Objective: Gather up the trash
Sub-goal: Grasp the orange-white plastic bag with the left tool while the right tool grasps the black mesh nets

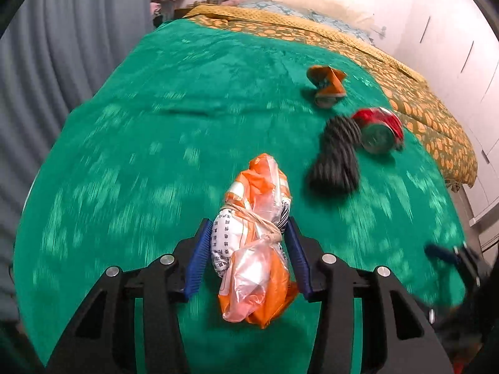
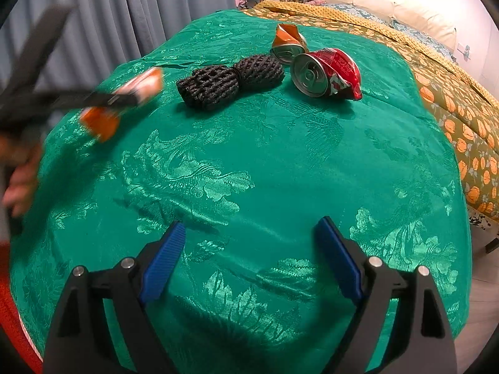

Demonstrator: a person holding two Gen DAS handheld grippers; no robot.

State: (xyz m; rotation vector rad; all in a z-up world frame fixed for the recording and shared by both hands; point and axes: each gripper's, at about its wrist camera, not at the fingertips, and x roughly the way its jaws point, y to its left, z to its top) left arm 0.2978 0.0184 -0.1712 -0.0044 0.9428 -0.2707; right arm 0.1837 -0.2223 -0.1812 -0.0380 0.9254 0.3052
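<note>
My left gripper point(image 1: 249, 227) is shut on a crumpled orange and white plastic bag point(image 1: 259, 243) tied with string, held above the green cloth point(image 1: 156, 124). In the right wrist view the left gripper and bag point(image 2: 124, 99) show blurred at the left. A black foam net point(image 2: 230, 81), a crushed red can point(image 2: 327, 71) and a crushed orange can point(image 2: 288, 43) lie on the cloth at the far side. They also show in the left wrist view: net point(image 1: 338, 152), red can point(image 1: 379, 129), orange can point(image 1: 327, 84). My right gripper point(image 2: 249, 233) is open and empty, low over the near cloth.
The green cloth point(image 2: 249, 171) covers a table. A bed with a yellow patterned cover point(image 2: 452, 99) runs along the right. Grey curtains point(image 2: 109, 15) hang at the left. White cupboards point(image 1: 452, 46) stand beyond the bed.
</note>
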